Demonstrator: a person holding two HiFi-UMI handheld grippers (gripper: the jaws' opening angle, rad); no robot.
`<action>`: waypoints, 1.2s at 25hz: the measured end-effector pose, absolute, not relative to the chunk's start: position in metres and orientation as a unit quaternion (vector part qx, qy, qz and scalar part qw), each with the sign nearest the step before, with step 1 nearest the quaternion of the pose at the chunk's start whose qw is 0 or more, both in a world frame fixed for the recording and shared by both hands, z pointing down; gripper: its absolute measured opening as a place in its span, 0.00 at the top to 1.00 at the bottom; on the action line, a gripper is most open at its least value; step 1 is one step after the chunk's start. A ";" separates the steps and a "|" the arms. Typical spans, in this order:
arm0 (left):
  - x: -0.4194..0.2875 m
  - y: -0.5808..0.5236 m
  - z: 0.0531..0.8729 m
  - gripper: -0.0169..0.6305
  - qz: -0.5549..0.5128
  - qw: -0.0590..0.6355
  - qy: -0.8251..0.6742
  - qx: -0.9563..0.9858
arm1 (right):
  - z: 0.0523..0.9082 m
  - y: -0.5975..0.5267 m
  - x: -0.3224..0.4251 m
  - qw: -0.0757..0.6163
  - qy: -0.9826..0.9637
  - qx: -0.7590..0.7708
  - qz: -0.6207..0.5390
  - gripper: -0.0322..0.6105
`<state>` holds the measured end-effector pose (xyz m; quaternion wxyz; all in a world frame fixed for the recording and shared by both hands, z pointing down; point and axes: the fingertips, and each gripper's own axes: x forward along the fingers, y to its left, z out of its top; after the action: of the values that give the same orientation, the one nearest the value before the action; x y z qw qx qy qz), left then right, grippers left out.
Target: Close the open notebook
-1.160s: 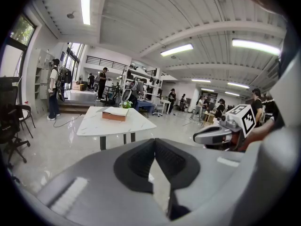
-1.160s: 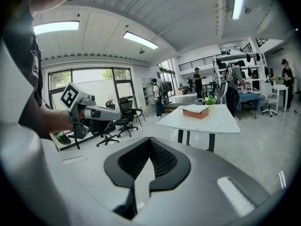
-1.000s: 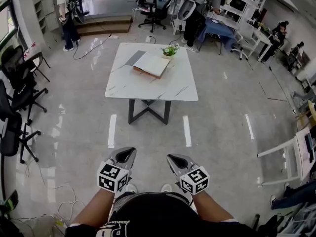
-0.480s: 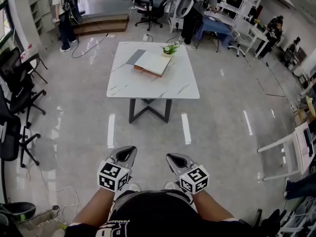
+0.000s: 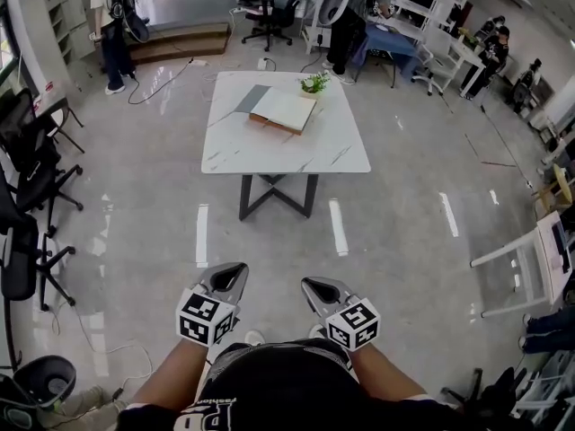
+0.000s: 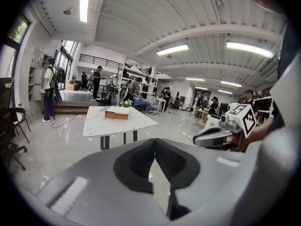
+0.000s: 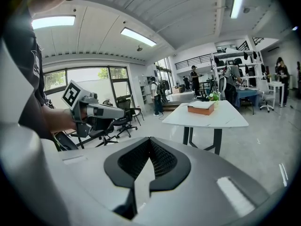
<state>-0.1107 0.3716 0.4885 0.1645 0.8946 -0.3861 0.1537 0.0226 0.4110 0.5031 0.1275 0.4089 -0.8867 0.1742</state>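
Black office chairs (image 5: 27, 196) at the far left are partly cut off by the frame. The left hand-held gripper (image 5: 235, 270) has its jaws together on nothing. Well ahead, the open notebook (image 5: 283, 109) lies on the white surface (image 5: 269, 155), its pages too small to read, with a small plant (image 5: 314, 83) just beside it. The right hand-held gripper (image 5: 310, 285) is likewise closed and empty.
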 end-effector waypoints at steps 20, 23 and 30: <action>-0.145 0.370 0.496 0.88 0.141 0.182 -0.377 0.897 | 0.501 0.399 -0.009 0.131 -0.875 0.428 0.183 0.95; -0.147 0.362 0.500 0.88 0.143 0.183 -0.381 0.895 | 0.500 0.385 -0.008 0.128 -0.874 0.434 0.178 0.95; -0.134 0.331 0.501 0.88 0.151 0.183 -0.379 0.895 | 0.500 0.349 0.012 0.119 -0.867 0.451 0.176 0.95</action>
<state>-0.1336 0.3315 0.5005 0.1827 0.8946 -0.3787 0.1512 0.0116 0.3491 0.4999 0.1192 0.4507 -0.8671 0.1756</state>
